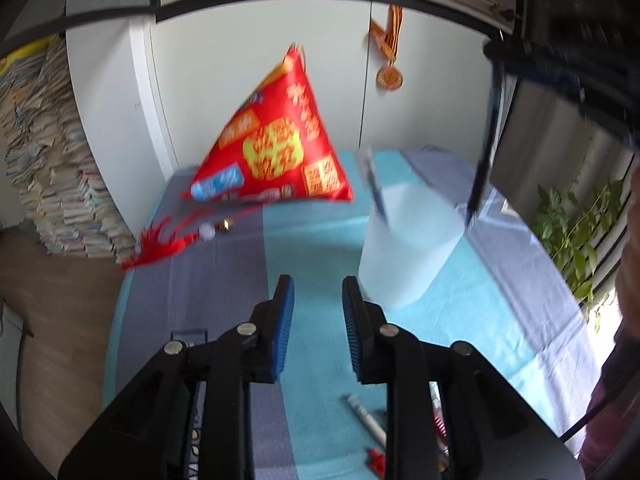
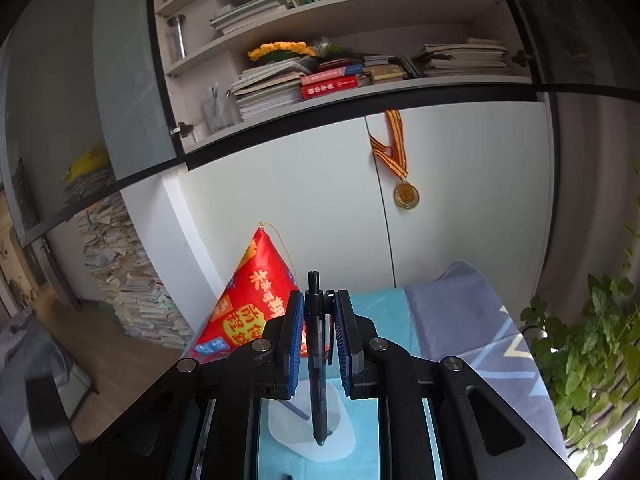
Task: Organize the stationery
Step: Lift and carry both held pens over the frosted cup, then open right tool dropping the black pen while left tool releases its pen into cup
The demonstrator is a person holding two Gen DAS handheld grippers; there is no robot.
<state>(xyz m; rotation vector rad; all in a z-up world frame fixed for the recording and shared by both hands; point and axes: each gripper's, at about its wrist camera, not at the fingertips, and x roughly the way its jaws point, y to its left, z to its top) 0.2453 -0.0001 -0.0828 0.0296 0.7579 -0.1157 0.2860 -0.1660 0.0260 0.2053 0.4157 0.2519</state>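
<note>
The right gripper [image 2: 317, 334] pinches a dark pen [image 2: 318, 360] upright, tip over the frosted cup [image 2: 310, 432] at six o'clock. The left gripper [image 1: 318, 316] stands spread and empty, cup [image 1: 408, 240] at one o'clock.

Striped cloth-covered table [image 1: 224, 280] (blue, teal), frosted cup [image 1: 408, 248], red pouch [image 1: 276, 144]

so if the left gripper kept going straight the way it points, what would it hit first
Most likely the striped cloth on the table: the left gripper has empty jaws angled down at bare fabric. The white cup sits just right of that line, though depth is unclear.
</note>
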